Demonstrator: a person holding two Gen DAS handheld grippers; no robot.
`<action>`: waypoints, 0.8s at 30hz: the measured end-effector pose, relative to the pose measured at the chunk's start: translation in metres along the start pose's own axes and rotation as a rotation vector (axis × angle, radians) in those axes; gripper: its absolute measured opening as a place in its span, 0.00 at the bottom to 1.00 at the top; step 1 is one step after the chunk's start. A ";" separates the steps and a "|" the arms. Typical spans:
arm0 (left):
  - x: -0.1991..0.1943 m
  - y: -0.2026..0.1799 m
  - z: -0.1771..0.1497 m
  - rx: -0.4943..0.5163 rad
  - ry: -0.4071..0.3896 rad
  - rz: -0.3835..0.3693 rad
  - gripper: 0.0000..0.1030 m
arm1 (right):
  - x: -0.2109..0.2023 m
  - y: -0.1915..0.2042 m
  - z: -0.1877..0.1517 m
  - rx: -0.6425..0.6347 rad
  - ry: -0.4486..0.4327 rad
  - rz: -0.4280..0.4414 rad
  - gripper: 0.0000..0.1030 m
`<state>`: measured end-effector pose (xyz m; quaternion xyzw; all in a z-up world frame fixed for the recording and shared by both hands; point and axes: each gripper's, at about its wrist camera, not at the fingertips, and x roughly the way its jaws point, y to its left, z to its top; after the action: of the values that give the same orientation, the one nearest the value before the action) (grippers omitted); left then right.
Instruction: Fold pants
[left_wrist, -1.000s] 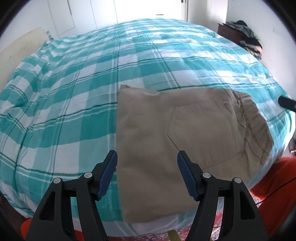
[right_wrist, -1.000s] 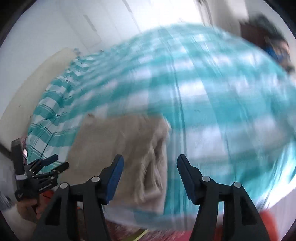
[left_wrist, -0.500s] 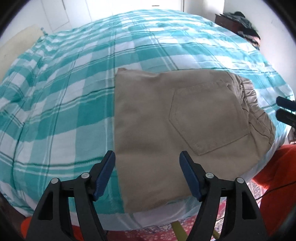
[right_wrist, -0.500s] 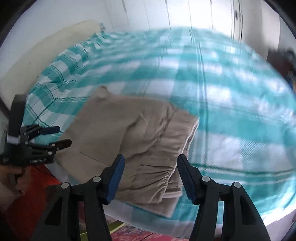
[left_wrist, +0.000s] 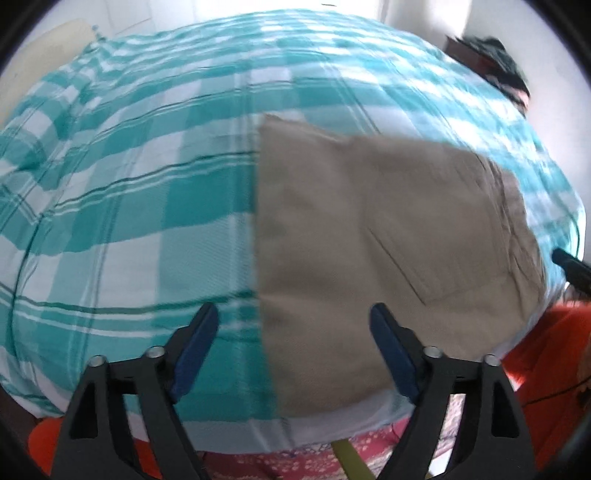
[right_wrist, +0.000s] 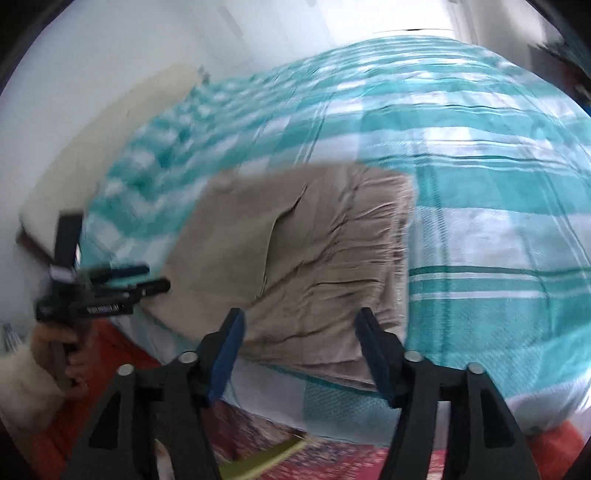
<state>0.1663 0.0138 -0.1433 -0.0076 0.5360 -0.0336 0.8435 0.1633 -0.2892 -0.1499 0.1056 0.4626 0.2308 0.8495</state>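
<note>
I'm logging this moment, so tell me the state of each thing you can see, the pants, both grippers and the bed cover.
pants: folded into a flat rectangle, lying near the bed's edge, not gripped.
left gripper: open, holding nothing.
right gripper: open, holding nothing.
bed cover: spread over the bed, lightly rippled.

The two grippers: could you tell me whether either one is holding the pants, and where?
Nothing is held: left gripper and right gripper are open above the folded pants.
</note>
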 end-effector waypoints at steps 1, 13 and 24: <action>0.005 0.011 0.004 -0.036 0.010 -0.005 0.88 | -0.006 -0.006 0.003 0.034 -0.027 0.018 0.76; 0.030 0.007 0.040 -0.101 0.095 -0.198 0.12 | 0.083 -0.075 0.040 0.352 0.238 0.214 0.42; -0.034 0.017 0.145 -0.010 -0.158 -0.103 0.11 | 0.045 0.020 0.148 0.025 0.064 0.186 0.34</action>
<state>0.2844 0.0297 -0.0520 -0.0417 0.4667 -0.0735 0.8804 0.3020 -0.2443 -0.0939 0.1512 0.4803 0.3063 0.8079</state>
